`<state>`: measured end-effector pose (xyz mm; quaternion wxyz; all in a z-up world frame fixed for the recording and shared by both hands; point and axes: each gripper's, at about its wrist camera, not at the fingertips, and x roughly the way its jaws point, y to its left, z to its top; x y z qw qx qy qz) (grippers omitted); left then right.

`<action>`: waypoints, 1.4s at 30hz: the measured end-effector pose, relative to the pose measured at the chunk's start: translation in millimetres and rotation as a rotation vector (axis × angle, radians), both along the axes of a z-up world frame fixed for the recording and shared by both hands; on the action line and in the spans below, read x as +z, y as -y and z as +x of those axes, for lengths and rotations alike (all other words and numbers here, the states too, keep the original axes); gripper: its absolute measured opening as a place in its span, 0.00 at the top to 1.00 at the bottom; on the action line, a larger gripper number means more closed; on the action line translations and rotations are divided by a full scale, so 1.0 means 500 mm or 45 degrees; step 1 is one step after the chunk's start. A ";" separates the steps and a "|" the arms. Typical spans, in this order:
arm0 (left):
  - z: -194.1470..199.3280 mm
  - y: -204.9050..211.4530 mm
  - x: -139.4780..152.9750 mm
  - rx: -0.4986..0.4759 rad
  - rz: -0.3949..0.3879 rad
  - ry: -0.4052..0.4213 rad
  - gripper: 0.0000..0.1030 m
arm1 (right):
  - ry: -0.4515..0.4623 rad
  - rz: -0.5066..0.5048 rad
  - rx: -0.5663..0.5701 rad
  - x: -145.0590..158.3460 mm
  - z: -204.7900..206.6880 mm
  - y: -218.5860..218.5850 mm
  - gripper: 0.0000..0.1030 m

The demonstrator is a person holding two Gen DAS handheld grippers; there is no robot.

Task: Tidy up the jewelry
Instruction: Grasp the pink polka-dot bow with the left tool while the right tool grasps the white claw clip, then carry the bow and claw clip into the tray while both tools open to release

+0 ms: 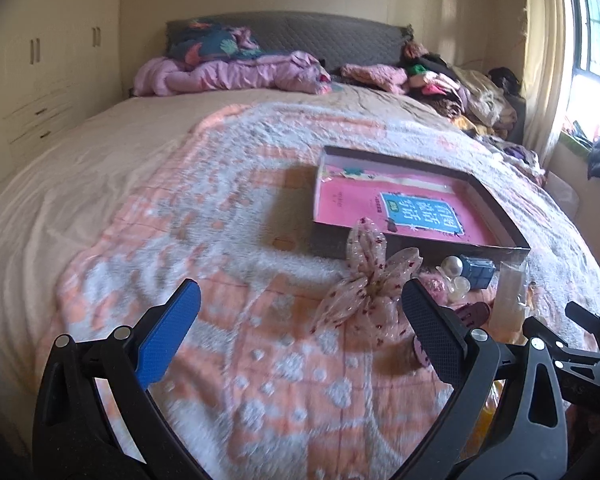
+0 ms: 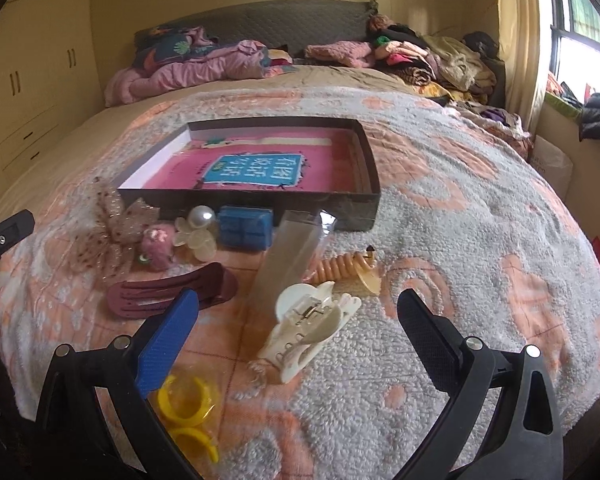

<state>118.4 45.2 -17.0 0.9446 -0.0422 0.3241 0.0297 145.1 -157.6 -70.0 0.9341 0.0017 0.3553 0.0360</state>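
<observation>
**Nothing sorted yet: the tray holds no jewelry**

The shallow dark tray [image 2: 374, 190], lined with a pink printed sheet, shows no jewelry inside. Everything lies on the bed's blanket [image 2: 460, 240] just in front of its near wall: gauzy bow [image 2: 108, 232], pearl piece [image 2: 201, 218], blue box [image 2: 246, 227], maroon clip [image 2: 172, 290], coiled tie [image 2: 342, 266], white claw clip [image 2: 312, 328] and yellow rings [image 2: 188, 404] nearest. The right claw [image 2: 296, 328] is spread around the white clip without touching; the left claw [image 1: 300, 320] is spread and empty near the bow. By this look, the whole job remains.

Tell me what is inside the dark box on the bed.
Inside the dark box lies a pink book with a blue title panel, flat on the bottom. Whatever is beneath the book is covered; no jewelry shows inside yet.
</observation>
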 end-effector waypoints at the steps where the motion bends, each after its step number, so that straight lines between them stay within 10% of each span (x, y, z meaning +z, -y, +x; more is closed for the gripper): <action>1: 0.013 0.001 -0.004 -0.004 -0.002 -0.012 0.11 | -0.010 0.014 -0.014 -0.005 0.005 0.006 0.06; 7: 0.088 0.014 -0.052 -0.111 -0.045 -0.090 0.15 | -0.062 0.067 -0.068 -0.030 0.023 0.035 0.09; 20: 0.150 0.049 -0.105 -0.306 -0.143 -0.184 0.75 | -0.155 0.182 -0.036 -0.057 0.041 0.045 0.53; 42: 0.081 0.014 -0.047 -0.277 -0.178 -0.119 0.85 | -0.077 0.301 -0.211 -0.010 -0.008 0.224 0.70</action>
